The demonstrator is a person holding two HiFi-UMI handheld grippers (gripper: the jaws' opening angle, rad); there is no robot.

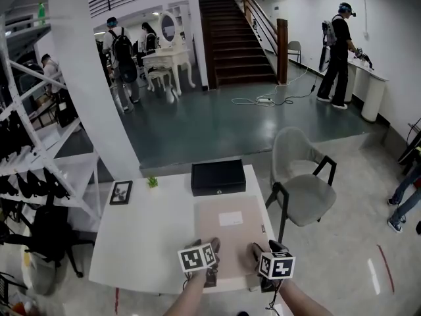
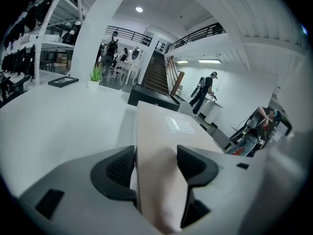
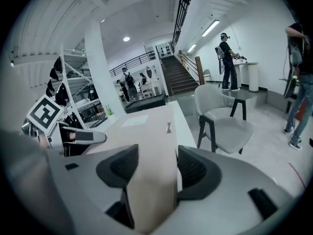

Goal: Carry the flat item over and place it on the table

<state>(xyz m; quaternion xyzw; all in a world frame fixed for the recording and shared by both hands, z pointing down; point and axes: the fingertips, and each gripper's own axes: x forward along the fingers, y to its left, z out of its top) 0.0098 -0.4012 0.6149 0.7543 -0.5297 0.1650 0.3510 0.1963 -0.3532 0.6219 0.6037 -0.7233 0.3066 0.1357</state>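
- Here the flat beige item (image 1: 230, 232) lies on the white desk (image 1: 145, 236) toward its front right corner, its near edge at the desk's front edge.
- The left gripper (image 1: 212, 249) has its jaws clamped on the left part of that near edge; the sheet fills the gap between them.
- The right gripper (image 1: 258, 252) pinches the same edge just beside it.
- Both forearms rise side by side from the bottom of the head view.
- The item's right side runs close along the desk's right edge, where a grey chair (image 1: 299, 183) stands.
- A black box (image 1: 218, 177) sits just past its far edge; white desk surface stretches leftward to a picture frame (image 1: 120, 192) and a small plant (image 1: 152, 182).
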